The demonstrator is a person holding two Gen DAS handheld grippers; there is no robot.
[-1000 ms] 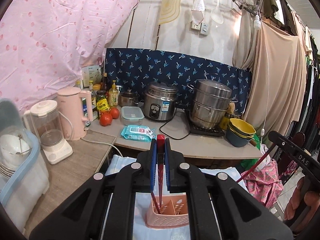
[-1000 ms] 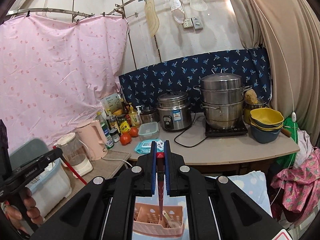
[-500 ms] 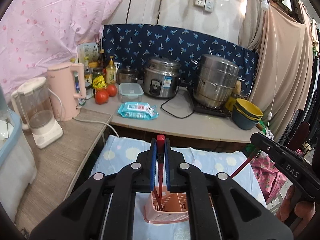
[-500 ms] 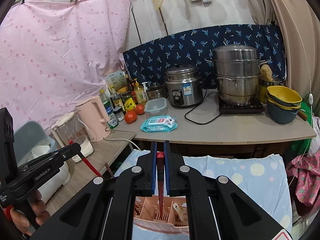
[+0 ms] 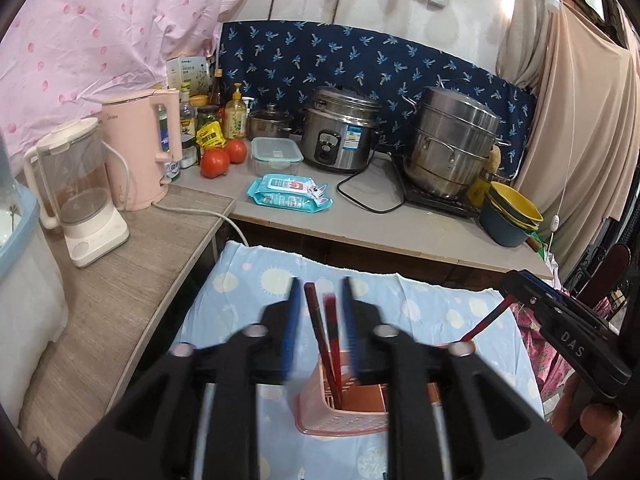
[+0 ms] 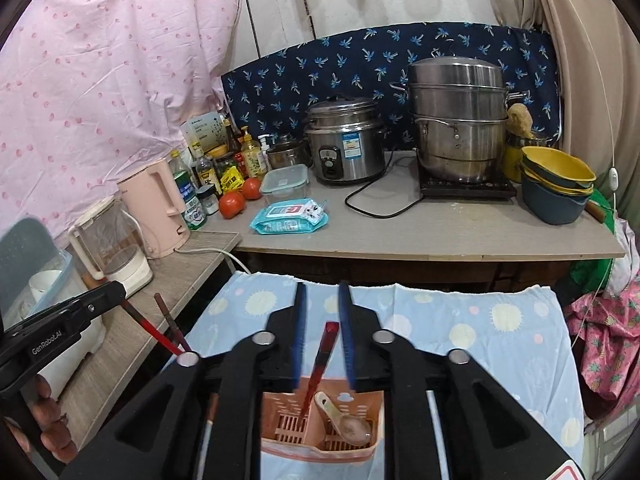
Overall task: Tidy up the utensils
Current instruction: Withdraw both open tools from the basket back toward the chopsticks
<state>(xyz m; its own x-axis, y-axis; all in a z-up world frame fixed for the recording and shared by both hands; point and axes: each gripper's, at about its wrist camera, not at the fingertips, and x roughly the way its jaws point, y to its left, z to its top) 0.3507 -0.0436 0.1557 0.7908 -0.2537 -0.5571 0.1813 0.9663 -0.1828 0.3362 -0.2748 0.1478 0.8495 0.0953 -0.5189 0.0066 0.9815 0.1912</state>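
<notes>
Since half a second ago both pairs of tongs have spread: each was pinching a red chopstick then, and now the blue pads are standing apart with the sticks loose between them. The left tongs (image 5: pixel 319 312) are hanging open above the pink utensil basket (image 5: pixel 344 412), which is sitting on the blue dotted cloth (image 5: pixel 424 300) of the table. Two red chopsticks (image 5: pixel 320 332) are standing in the basket's left end between the blurred pads, touching neither; their long axes are running steeply upward, tips down in the basket, square ends pointing up and slightly left, the two crossing low down.

The right tongs (image 6: pixel 322 328) are likewise gaping over the same basket (image 6: pixel 320 436). One red chopstick (image 6: pixel 320 356) is leaning in the left compartment, tip down on the slotted floor, upper end tilting up and to the right between the pads without touching them. A pale ceramic spoon (image 6: pixel 348 424) is lying in the next compartment, bowl low and to the right, handle rising toward the upper left, just beside the chopstick.

Behind the cloth, the table is carrying a rice cooker (image 6: pixel 344 140), a steel steamer pot (image 6: pixel 456 120), stacked bowls (image 6: pixel 556 184), a wipes packet (image 6: pixel 290 216), tomatoes (image 6: pixel 232 204) and a pink kettle (image 6: pixel 154 208).
</notes>
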